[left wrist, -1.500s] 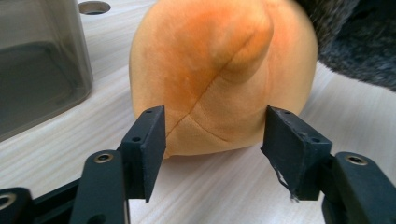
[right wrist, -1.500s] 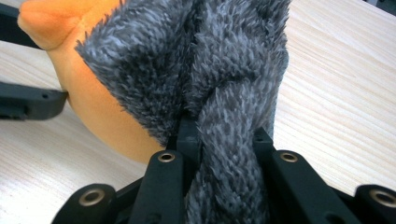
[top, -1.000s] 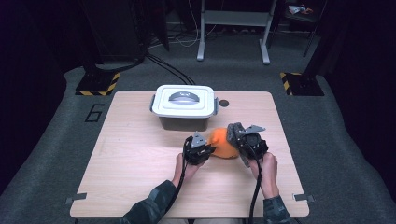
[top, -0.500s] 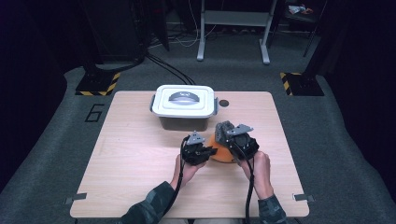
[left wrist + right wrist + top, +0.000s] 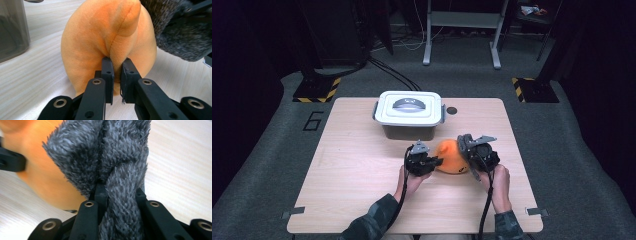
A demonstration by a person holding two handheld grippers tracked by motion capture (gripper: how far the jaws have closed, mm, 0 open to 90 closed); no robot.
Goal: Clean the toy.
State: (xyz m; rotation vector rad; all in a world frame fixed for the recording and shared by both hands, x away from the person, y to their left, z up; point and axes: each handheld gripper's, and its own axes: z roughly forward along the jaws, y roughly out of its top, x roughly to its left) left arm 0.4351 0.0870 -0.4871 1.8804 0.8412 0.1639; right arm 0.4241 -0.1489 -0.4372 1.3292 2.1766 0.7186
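Pinching a fold of the orange plush toy (image 5: 100,45), the left gripper (image 5: 117,82) holds one side while the right gripper (image 5: 120,195) clamps its grey furry part (image 5: 120,157). The toy rests on the table (image 5: 352,200), not yet in the lidded box (image 5: 408,114) (contents hidden).

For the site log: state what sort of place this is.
Probably a lab or recording studio: a lone wooden table on grey carpet, hazard-striped stand bases, loose floor cables, and dark surroundings. A lidded plastic box and an orange plush toy serve as props.
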